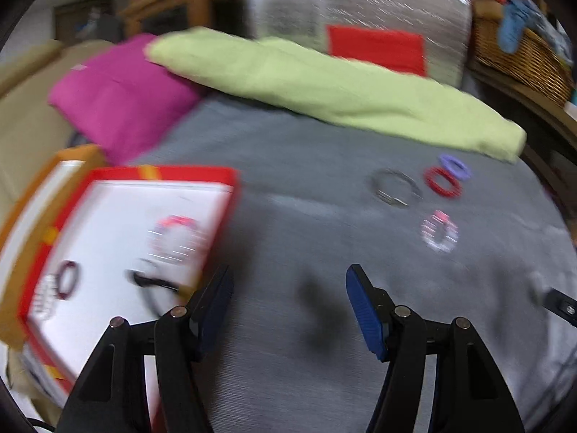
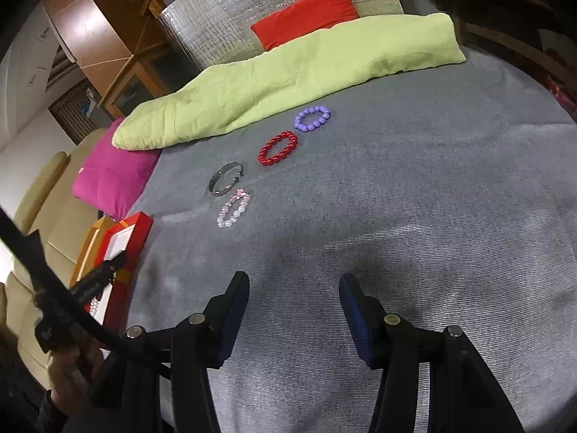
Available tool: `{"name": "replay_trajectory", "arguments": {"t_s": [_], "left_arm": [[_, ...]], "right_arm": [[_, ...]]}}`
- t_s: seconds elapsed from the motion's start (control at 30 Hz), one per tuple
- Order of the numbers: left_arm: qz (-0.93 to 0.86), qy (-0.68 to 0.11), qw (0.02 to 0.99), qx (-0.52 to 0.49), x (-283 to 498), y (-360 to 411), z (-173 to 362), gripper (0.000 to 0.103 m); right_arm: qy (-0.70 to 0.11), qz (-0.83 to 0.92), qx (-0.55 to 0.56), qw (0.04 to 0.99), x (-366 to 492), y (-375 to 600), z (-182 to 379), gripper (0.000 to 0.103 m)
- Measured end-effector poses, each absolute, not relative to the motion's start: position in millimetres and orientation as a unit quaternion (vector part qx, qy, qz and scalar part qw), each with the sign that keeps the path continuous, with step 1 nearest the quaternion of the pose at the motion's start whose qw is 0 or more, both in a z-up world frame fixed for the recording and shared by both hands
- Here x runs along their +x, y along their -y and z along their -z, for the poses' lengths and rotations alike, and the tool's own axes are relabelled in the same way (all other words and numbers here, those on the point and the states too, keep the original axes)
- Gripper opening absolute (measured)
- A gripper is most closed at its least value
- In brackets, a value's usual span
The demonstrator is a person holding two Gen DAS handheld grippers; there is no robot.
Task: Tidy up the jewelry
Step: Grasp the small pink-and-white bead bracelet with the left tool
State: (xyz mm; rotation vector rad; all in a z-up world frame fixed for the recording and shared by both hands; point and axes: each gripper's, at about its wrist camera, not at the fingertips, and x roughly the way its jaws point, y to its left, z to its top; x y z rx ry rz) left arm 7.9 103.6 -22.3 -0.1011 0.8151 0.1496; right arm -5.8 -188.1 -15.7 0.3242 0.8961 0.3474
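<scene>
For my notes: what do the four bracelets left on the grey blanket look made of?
Purple bracelet: round opaque beads with a soft sheen, probably plastic or glass. Red bracelet: glossy round beads with bright highlights, likewise plastic or glass. Silver bangle: a rigid open band, metallic grey and reflective, likely metal. Pink-and-white bracelet: pearly, lustrous beads, probably faux pearl. The grey blanket looks like ribbed woven fabric.

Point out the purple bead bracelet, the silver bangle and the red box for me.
purple bead bracelet (image 2: 312, 119): right wrist view, on the beads of its left side.
silver bangle (image 2: 226, 178): right wrist view, on its metal band.
red box (image 1: 187, 173): left wrist view, on its far red rim.
</scene>
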Motion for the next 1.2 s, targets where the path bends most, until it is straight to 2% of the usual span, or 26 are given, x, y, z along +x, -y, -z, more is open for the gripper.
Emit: {"name": "replay_trajectory", "arguments": {"t_s": [0.23, 0.33, 0.43, 0.5, 0.57, 0.6, 0.8, 1.0, 1.2], "left_arm": [[0.017, -0.430, 0.900, -0.065, 64.1, -39.2, 17.8, 0.066], [0.029, -0.442, 0.895, -0.047, 88.8, -18.4, 20.4, 0.061], [0.030, -0.463, 0.885, -0.029, 110.2, -6.4, 31.6, 0.044], [0.024, -0.480, 0.877, -0.023, 118.1, -3.3, 40.8, 0.024], [0.019, -0.493, 0.870, -0.021, 124.1, -3.6, 51.9, 0.016], [0.019, -0.487, 0.873, -0.017, 123.2, -3.0, 51.7, 0.008], [0.040, -0.464, 0.885, -0.020, 95.8, -12.1, 38.7, 0.008], [0.022, -0.427, 0.901, -0.077, 45.3, -48.1, 24.4, 0.008], [0.005, -0.442, 0.891, -0.103, 41.8, -64.9, 33.6, 0.008]], "right_arm": [[-0.430, -0.174, 0.171, 0.869, -6.0, 191.6, 16.0, 0.056], [-0.430, -0.176, 0.179, 0.867, -5.2, 196.0, 15.8, 0.056], [-0.429, -0.180, 0.192, 0.865, -3.4, 199.7, 15.2, 0.056], [-0.430, -0.183, 0.198, 0.861, -2.2, 201.4, 16.4, 0.056], [-0.432, -0.186, 0.203, 0.859, -1.2, 203.0, 17.9, 0.056], [-0.434, -0.187, 0.206, 0.857, -0.8, 203.6, 18.5, 0.056], [-0.435, -0.182, 0.213, 0.856, 0.4, 207.1, 20.3, 0.056], [-0.426, -0.169, 0.192, 0.868, -4.2, 201.3, 17.5, 0.056], [-0.453, -0.177, 0.175, 0.856, 11.4, 177.0, 13.3, 0.055]]}}
